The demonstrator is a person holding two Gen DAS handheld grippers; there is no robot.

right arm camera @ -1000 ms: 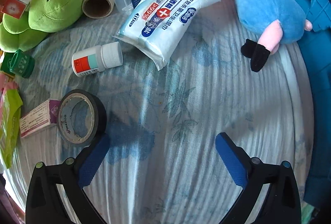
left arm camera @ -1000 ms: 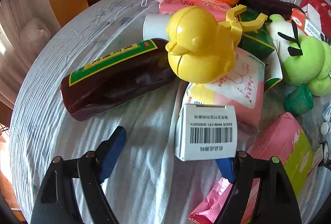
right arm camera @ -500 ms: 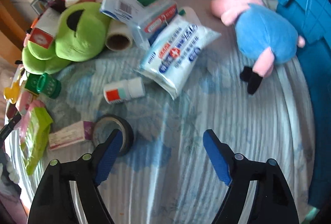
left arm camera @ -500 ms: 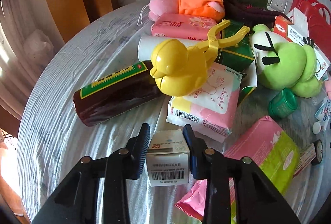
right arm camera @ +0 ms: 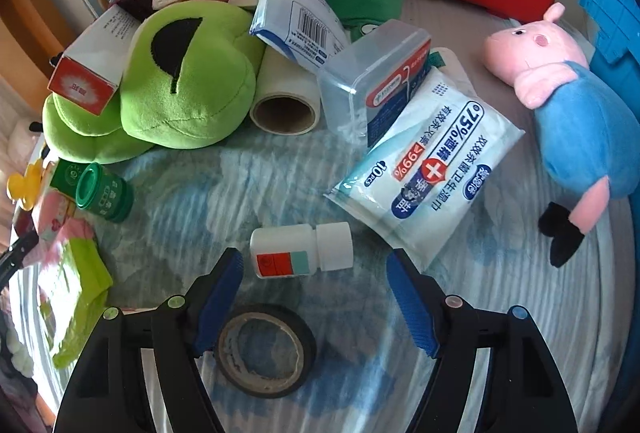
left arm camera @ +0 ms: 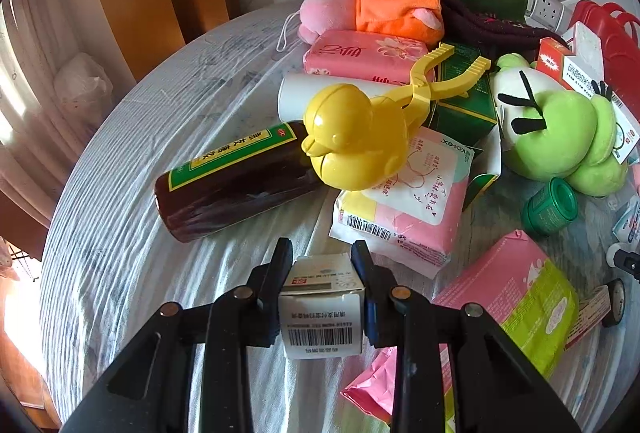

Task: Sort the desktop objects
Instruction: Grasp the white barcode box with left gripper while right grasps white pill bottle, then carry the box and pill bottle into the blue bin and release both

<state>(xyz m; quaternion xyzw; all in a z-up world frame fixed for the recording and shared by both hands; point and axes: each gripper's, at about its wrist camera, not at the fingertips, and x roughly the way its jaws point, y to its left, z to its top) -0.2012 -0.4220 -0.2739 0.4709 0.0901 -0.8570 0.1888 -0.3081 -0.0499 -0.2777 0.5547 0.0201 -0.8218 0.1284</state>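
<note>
The left gripper (left arm camera: 322, 261) has closed since a second ago; its jaws now pinch the small box (left arm camera: 322, 307), lifted above the bench (left arm camera: 120, 233), ready for sorting. Only the right view shows the right gripper (right arm camera: 314, 273), jaws spread around the pill bottle (right arm camera: 302, 251), above the tape roll (right arm camera: 266, 349).
</note>
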